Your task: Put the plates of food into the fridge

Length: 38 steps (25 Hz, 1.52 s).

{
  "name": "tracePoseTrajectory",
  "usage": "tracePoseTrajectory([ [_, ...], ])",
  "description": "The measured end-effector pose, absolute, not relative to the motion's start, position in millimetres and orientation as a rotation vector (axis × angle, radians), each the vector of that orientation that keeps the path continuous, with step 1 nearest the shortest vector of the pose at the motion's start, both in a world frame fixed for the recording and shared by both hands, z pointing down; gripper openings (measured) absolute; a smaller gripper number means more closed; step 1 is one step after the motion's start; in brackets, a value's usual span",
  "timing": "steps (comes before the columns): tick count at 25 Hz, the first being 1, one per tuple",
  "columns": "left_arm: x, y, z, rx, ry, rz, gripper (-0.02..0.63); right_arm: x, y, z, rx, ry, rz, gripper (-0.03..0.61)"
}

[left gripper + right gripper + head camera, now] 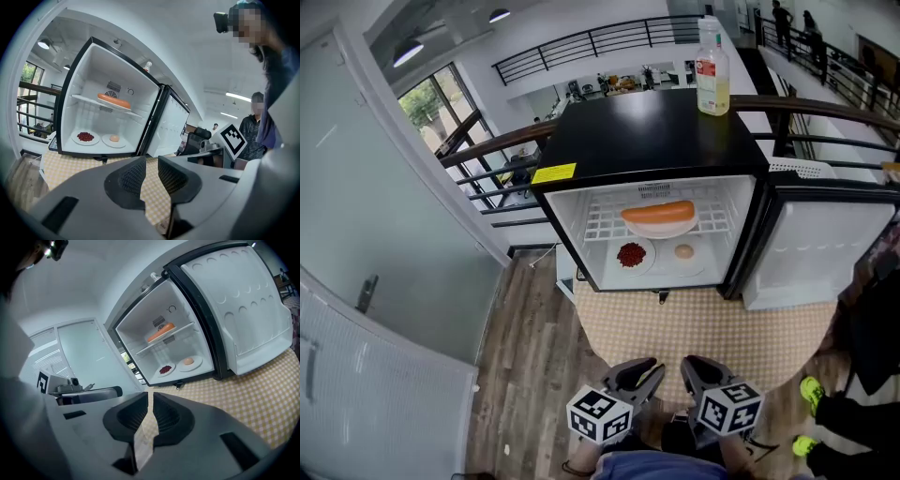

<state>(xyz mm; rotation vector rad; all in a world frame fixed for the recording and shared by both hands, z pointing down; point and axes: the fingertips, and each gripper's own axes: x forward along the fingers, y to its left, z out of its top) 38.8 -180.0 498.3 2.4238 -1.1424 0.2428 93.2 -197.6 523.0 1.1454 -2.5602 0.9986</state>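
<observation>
**Task status.** As I judge it, the loading is done. The fridge [647,136] stands at twelve o'clock from the person, and every plate of food I can see is already inside it. No plate remains on the fridge top, on the checked mat [703,328] or on the wooden floor. What looks left is to swing the door [820,253] shut; it hangs wide open at two o'clock.

**Plates in the fridge: three.**
- One plate with a long orange sausage [659,216], on the wire shelf, at twelve o'clock in the cavity.
- One plate of dark red food [631,255], on the fridge floor at seven o'clock.
- One plate with a single pale round item [684,252], on the fridge floor at five o'clock, just beside the red one but apart from it. What the item is I cannot tell.

**Other things.**
- One bottle of yellowish liquid [712,70], upright on the fridge top, at its one o'clock corner.
- One wire shelf; one yellow sticker on the fridge's front edge at ten o'clock.

**Grippers: two, both empty.**
- Left gripper [151,161]: held low at six o'clock, well short of the fridge. Its pads are spread a little, with only the mat showing in the gap.
- Right gripper [150,397]: alongside the left one, its pads drawn almost together with a mere sliver between them, pinching nothing.
</observation>
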Motion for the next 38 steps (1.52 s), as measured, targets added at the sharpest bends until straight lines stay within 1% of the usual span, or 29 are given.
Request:
tracePoseTrajectory([
  [4,25,-166,492,2.439,-1.140,0.229,0.091,83,-188,518,1.168,-2.557,0.970,0.043],
  [9,-10,-136,484,2.467,-1.131,0.227,0.091,58,-166,511,1.221,-2.552,0.952,0.041],
  [16,-64,-80,479,2.511,-1.112,0.212,0.090,4,-101,517,1.242,-2.534,0.971,0.038],
  [23,-100,-18,489,2.530,-1.042,0.197,0.091,-32,-37,524,1.307,-2.510,0.999,0.035],
  [29,-110,19,493,2.533,-0.967,0.172,0.091,-45,11,531,1.333,-2.456,1.004,0.034],
  [38,-98,38,476,2.571,-0.929,0.102,0.091,-28,40,513,1.387,-2.438,0.944,0.032],
])
